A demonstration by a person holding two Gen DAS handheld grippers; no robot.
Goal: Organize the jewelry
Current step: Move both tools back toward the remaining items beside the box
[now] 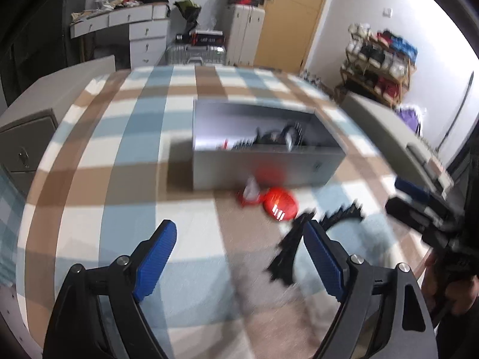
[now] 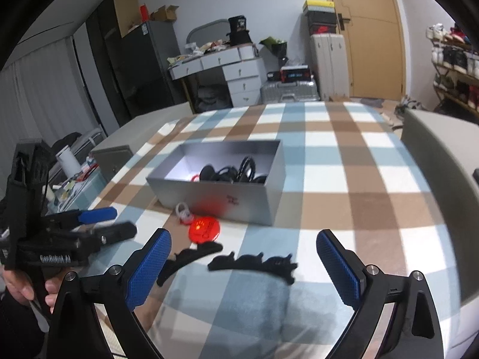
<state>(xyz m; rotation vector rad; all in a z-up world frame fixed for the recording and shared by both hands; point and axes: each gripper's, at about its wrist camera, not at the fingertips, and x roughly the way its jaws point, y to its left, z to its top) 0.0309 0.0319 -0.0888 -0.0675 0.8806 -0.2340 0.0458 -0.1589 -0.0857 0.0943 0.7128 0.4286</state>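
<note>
The right hand-held gripper (image 2: 242,266) stood with its 2 blue pads spread wide and nothing pinched between them. Straight ahead of it, just beyond the fingertips, lay a black scalloped hair piece (image 2: 254,263) flat on the checked cloth, its long axis running crosswise to the gripper's line, from pad to pad. A second black strip (image 2: 191,257) lay to its left, angled up toward the red round tag (image 2: 204,229), its near end close to the right gripper's left pad (image 2: 148,269).

The left hand-held gripper (image 1: 239,257) was likewise spread and empty. From its own camera the black pieces (image 1: 289,251) sat beside and partly behind its right-side pad (image 1: 323,260), so they lay off to that side rather than between the fingers. By my reckoning the right hand was the better placed for the crosswise piece, though the strip would need the jaws turned or brought over its narrow width.

Both grippers pointed forward and downward at the table (image 2: 374,161). A hand (image 2: 18,284) gripped the left tool's handle at the edge of the right view.

Beyond the red tag stood the open grey box (image 2: 215,197), already holding dark items (image 2: 233,173), near but apart from the loose pieces.
</note>
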